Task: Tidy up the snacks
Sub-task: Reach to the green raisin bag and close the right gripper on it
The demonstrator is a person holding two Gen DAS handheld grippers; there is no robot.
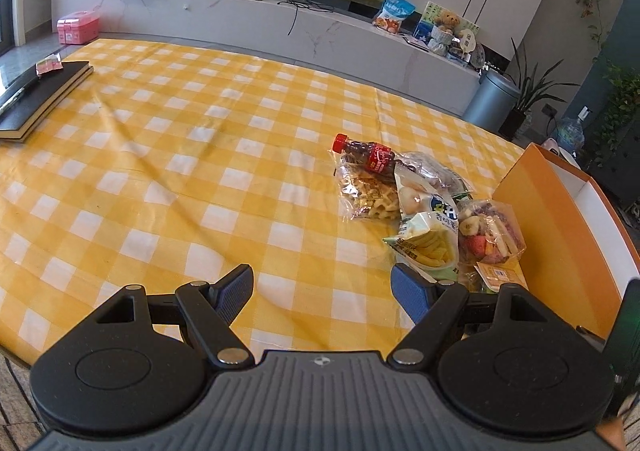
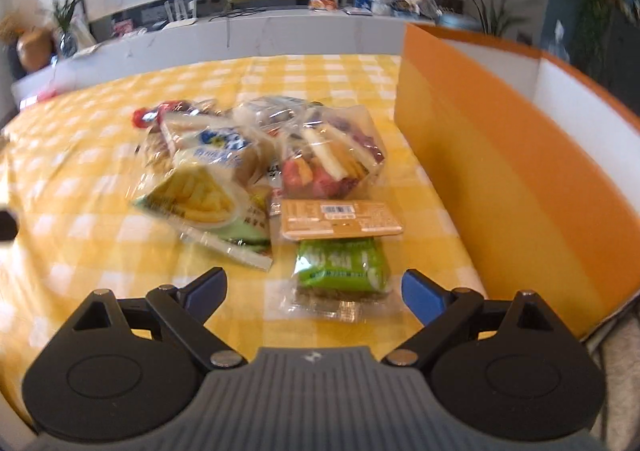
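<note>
**A:** why's the snack pile (image 2: 256, 171) sitting mid-frame right beside the orange box (image 2: 500, 155)?

**B:** looks staged for short hops into it imo. right tongs (image 2: 314, 285) gape wide, empty, lined up on the green packet (image 2: 340, 265) at lower centre. left tongs (image 1: 322, 289) also wide open over bare checked surface (image 1: 160, 171), holding nothing
</note>
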